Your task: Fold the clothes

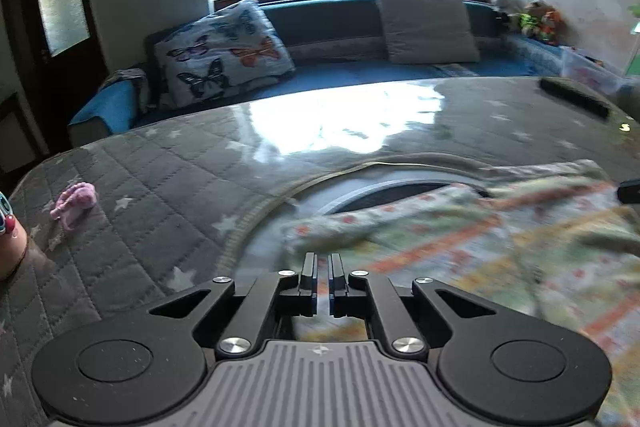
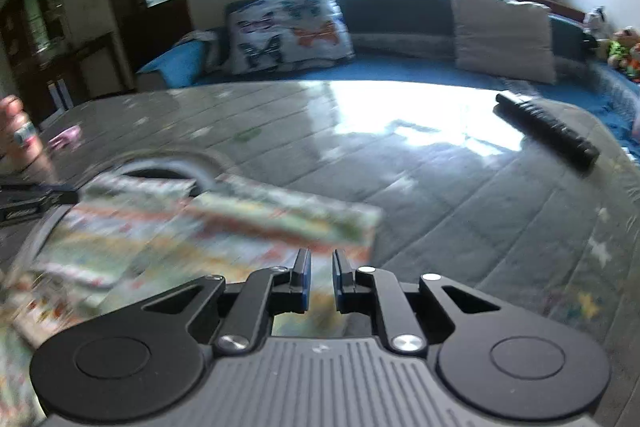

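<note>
**Garment with a colourful print lies on the quilted worktop**

Garment [image 1: 460, 247] of light cloth, printed in green, orange and yellow, is spread on the worktop [image 1: 160, 187] just in front of both grippers; it is blurred in both views, so I cannot read its pattern or any label on it. The worktop is the largest thing here. It is covered with a grey quilted cloth with white stars, and a shiny clear layer lies over it and reflects the window. Under the garment a pale round shape with a dark curved opening [image 1: 400, 189] shows through; I cannot tell what it is.

The left gripper [image 1: 322, 285] is low over the near left edge of the garment. Its fingers are almost together, with only a thin gap, and I cannot tell if cloth is pinched between them. The right gripper [image 2: 321, 281] is over the near right part of the garment [image 2: 208, 227]; its fingers stand a little apart, with nothing seen between them.

A long black object [image 2: 548, 135] lies far on the right side of the worktop. A small pink thing [image 1: 76, 201] lies well apart on the left.

No readable writing is visible.
</note>
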